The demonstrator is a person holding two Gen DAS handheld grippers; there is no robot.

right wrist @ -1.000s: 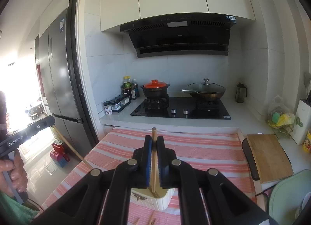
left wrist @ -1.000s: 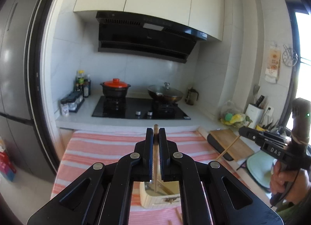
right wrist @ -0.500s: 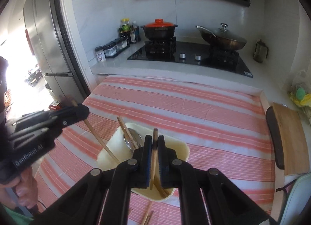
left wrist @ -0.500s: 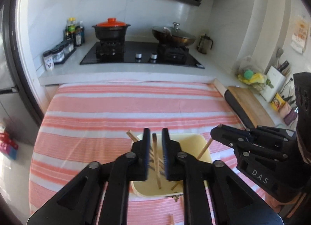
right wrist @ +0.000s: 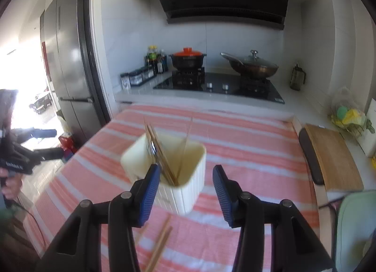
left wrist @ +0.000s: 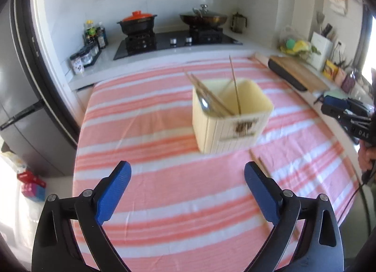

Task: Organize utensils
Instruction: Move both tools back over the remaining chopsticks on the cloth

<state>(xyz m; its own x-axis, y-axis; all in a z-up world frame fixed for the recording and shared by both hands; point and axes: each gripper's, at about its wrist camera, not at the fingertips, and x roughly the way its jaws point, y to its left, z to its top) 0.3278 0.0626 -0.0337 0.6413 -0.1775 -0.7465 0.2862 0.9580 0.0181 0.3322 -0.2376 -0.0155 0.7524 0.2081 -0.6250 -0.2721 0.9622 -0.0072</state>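
A cream utensil holder (left wrist: 231,117) stands on the red-and-white striped tablecloth (left wrist: 152,117). It holds several wooden chopsticks (left wrist: 235,86) and a metal spoon (left wrist: 204,104). My left gripper (left wrist: 186,187) is open and empty, low over the cloth in front of the holder. My right gripper (right wrist: 186,188) is open and empty just in front of the holder (right wrist: 178,166). Loose chopsticks (right wrist: 161,246) lie on the cloth in front of the holder; they also show in the left wrist view (left wrist: 260,166).
A stove (right wrist: 218,84) with a red-lidded pot (right wrist: 188,57) and a wok (right wrist: 252,66) stands behind the table. Spice jars (left wrist: 85,53) sit at the back left. A wooden cutting board (right wrist: 333,157) lies to the right. A fridge (right wrist: 68,65) stands at the left.
Both grippers opened and let go of their chopsticks, which now stand in the holder. Both grippers pulled back from the holder.
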